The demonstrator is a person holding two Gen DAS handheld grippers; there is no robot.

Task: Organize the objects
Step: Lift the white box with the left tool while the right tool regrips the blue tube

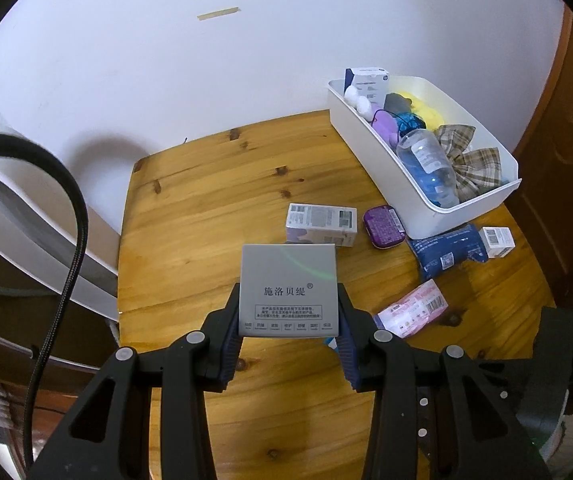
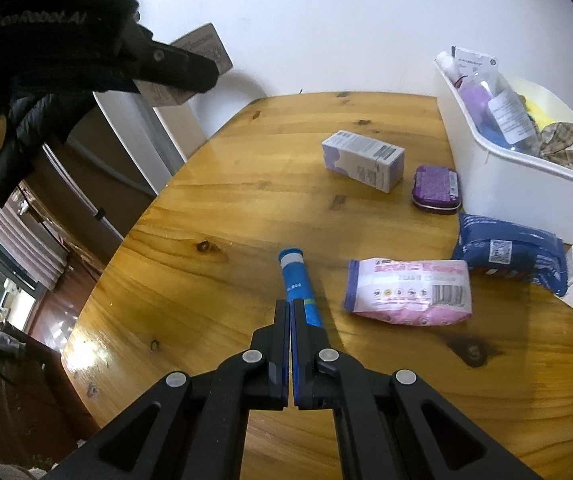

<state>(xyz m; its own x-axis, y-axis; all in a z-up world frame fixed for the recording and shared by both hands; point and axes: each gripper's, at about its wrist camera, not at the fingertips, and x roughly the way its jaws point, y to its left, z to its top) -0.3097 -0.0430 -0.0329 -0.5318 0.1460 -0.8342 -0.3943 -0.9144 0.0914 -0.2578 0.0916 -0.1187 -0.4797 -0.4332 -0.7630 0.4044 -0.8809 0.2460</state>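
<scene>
Here the left gripper jaws clamp a grey box printed "施洛贝缇"; right gripper jaws closed, empty.

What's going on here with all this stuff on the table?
A person is tidying small items into a white bin on a wooden table. The left gripper holds a grey box above the table. The right gripper is shut and empty, over a blue tube. A pink packet, blue packet and purple case lie loose.

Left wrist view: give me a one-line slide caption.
Left claw shut on a grey box above the wooden table, with the half-filled white bin at the far right.
</scene>
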